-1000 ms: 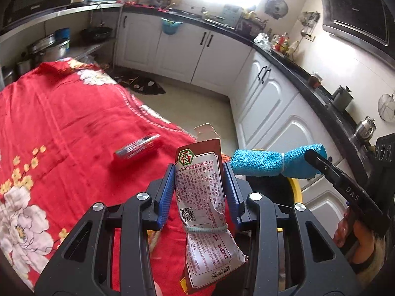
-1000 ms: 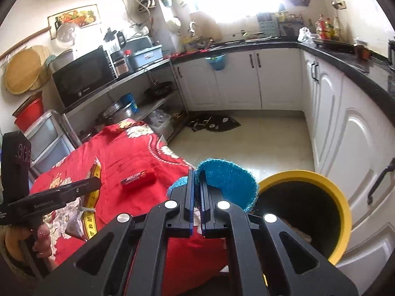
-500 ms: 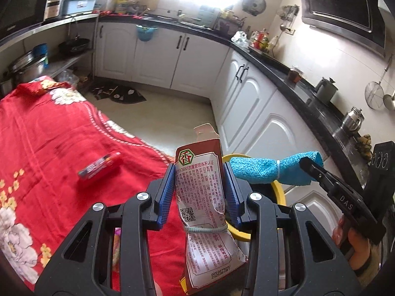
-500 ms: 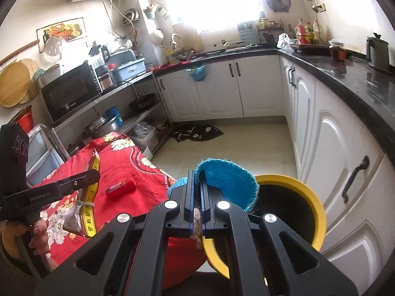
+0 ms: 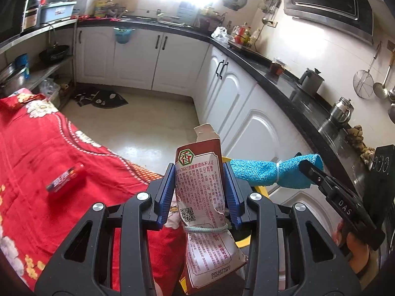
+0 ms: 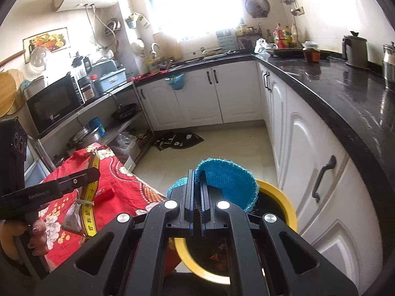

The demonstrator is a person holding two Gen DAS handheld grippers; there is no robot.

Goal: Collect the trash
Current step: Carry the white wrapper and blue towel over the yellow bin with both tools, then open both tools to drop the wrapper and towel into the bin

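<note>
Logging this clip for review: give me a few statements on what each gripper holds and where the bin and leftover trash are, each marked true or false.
1. The left gripper is clamped on a printed seasoning packet. True.
2. The right gripper is open and empty. False: it is shut on a rolled blue cloth.
3. A yellow-rimmed bin stands on the floor by the white cabinets, below the cloth. True.
4. A small red packet lies inside the bin. False: it lies on the red floral tablecloth.
5. The bin has a lid on. False: its mouth is open.
</note>
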